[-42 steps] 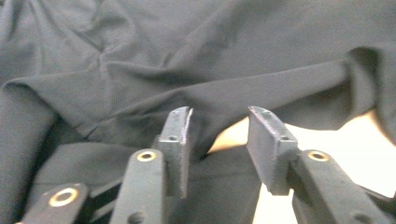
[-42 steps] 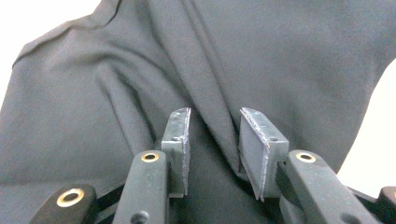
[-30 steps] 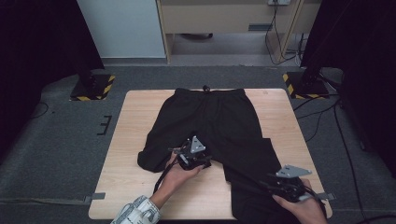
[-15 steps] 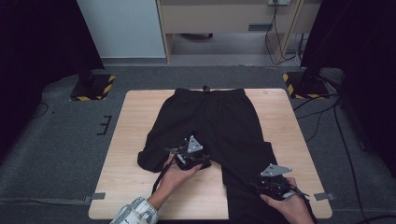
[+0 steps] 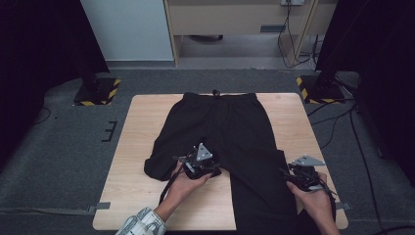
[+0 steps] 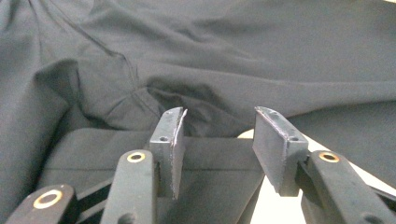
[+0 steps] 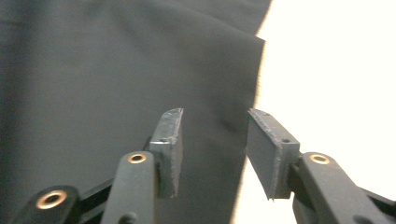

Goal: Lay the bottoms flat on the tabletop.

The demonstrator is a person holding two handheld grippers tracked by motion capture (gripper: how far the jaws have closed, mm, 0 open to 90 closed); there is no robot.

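Note:
Black trousers lie flat on the wooden table, waistband at the far side, one leg running to the near edge and the other bunched at the left. My left gripper rests low by the crotch; in the left gripper view it is open, with wrinkled cloth beyond the jaws and a fold beneath them. My right gripper is at the outer edge of the long leg; in the right gripper view it is open over that edge. Its jaws have just been closing slightly and pinch nothing.
Bare table wood lies right of the leg. Two yellow-and-black striped stand bases sit on the grey floor beyond the far corners. Cables trail at the right. A cabinet stands behind.
My right hand swung left over the trouser leg, then came back right and a little farther away, to the leg's outer edge. The left hand stayed put.

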